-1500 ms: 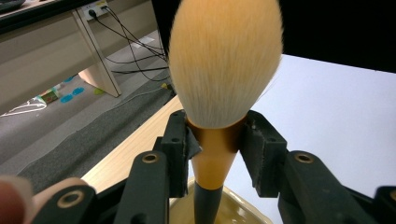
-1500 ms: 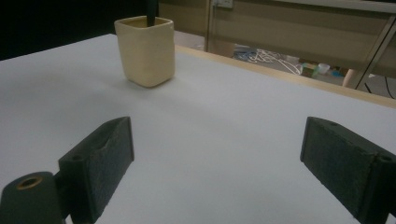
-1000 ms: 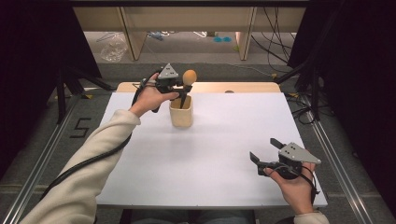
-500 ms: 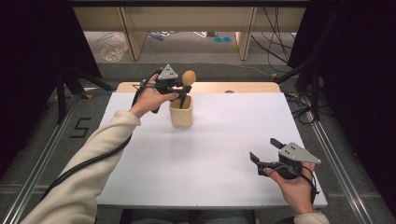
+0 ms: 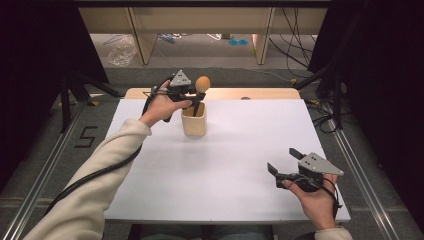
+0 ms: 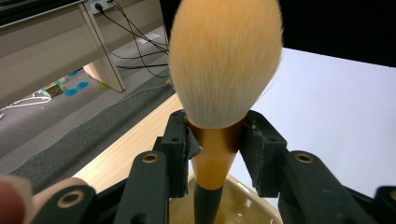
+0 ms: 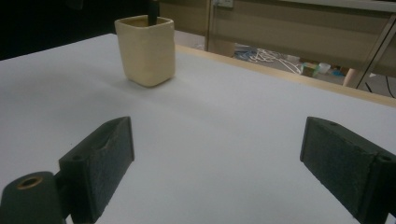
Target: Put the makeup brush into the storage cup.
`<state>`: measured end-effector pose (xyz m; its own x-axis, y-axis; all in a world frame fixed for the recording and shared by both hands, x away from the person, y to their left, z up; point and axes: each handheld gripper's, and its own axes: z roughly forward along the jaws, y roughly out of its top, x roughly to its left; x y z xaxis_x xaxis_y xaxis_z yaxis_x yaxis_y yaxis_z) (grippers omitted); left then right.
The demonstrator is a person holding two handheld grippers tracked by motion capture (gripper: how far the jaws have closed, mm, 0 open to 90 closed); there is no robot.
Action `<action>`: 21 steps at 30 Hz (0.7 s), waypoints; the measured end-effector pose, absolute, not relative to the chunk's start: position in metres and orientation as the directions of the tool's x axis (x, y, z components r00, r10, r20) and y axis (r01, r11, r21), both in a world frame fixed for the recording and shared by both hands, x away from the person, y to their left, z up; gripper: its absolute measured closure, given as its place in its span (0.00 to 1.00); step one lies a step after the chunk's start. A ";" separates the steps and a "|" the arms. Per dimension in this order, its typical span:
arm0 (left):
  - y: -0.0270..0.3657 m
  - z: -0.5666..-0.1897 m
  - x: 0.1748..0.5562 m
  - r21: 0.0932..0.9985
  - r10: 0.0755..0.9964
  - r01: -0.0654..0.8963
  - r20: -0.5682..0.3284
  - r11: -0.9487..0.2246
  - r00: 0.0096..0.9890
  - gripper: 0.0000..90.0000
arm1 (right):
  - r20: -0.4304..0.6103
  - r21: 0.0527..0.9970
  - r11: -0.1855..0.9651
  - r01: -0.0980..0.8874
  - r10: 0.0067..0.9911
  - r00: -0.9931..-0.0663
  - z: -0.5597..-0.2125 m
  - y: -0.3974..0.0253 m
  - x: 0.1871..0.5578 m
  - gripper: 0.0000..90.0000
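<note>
High view: the left gripper (image 5: pixel 192 95) is hovering at the 11 o'clock region of the white table (image 5: pixel 240 150), directly over the cream cup (image 5: pixel 194 119), and is pinching the makeup brush (image 5: pixel 202 85) just beneath its orange bristle head. The brush is standing upright, its dark handle reaching down into the cup. Left gripper view: the two black jaws are pressing on the golden ferrule of the brush (image 6: pixel 219 116) from the 9 and 3 o'clock sides, while the cup (image 6: pixel 243 205) rim is showing below at 6 o'clock. The right gripper (image 5: pixel 285 167) is resting in the person's hand at the 5 o'clock region of the table, well apart from the cup, its jaws spread wide and holding nothing. Right gripper view: the cup (image 7: pixel 145 51) is sitting at 11 o'clock beyond the spread jaws
</note>
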<state>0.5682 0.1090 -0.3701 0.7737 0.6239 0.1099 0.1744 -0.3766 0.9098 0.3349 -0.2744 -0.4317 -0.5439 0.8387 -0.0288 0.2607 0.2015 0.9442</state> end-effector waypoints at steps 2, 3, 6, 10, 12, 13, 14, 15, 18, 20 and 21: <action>0.109 -0.371 0.568 0.909 0.624 0.175 0.112 -0.379 0.773 0.72 | -0.019 0.950 0.186 0.251 0.836 -0.548 -0.433 -0.273 0.336 0.12; 0.108 -0.371 0.568 0.908 0.623 0.176 0.111 -0.380 0.774 0.72 | -0.019 0.949 0.187 0.253 0.836 -0.548 -0.433 -0.273 0.336 0.12; 0.108 -0.372 0.569 0.911 0.626 0.177 0.106 -0.372 0.773 0.72 | -0.018 0.949 0.187 0.253 0.836 -0.548 -0.433 -0.273 0.336 0.12; 0.108 -0.374 0.569 0.910 0.626 0.180 0.105 -0.374 0.772 0.72 | -0.015 0.950 0.184 0.253 0.836 -0.549 -0.433 -0.273 0.336 0.12; 0.107 -0.374 0.569 0.910 0.625 0.180 0.104 -0.374 0.773 0.72 | -0.016 0.947 0.189 0.260 0.836 -0.549 -0.433 -0.273 0.336 0.12; 0.107 -0.374 0.569 0.910 0.625 0.180 0.105 -0.375 0.774 0.72 | -0.015 0.947 0.189 0.260 0.835 -0.549 -0.433 -0.273 0.336 0.12; 0.107 -0.375 0.569 0.910 0.625 0.181 0.103 -0.374 0.774 0.72 | -0.015 0.947 0.188 0.260 0.835 -0.549 -0.433 -0.273 0.336 0.12; 0.107 -0.375 0.569 0.909 0.625 0.181 0.103 -0.374 0.774 0.72 | -0.015 0.947 0.188 0.261 0.835 -0.549 -0.433 -0.273 0.336 0.12; 0.107 -0.375 0.569 0.909 0.624 0.182 0.102 -0.376 0.775 0.72 | -0.015 0.947 0.188 0.260 0.835 -0.549 -0.433 -0.273 0.336 0.12; 0.106 -0.376 0.569 0.911 0.622 0.178 0.103 -0.373 0.776 0.72 | -0.015 0.947 0.188 0.261 0.835 -0.550 -0.433 -0.273 0.336 0.12; 0.105 -0.377 0.568 0.911 0.622 0.179 0.101 -0.371 0.776 0.72 | -0.016 0.947 0.190 0.261 0.836 -0.549 -0.433 -0.273 0.336 0.12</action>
<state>0.5684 0.1054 -0.3766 0.7764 0.6221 0.1011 0.1789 -0.3712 0.9111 0.3356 -0.2734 -0.4328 -0.5491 0.8356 -0.0162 0.2606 0.1897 0.9466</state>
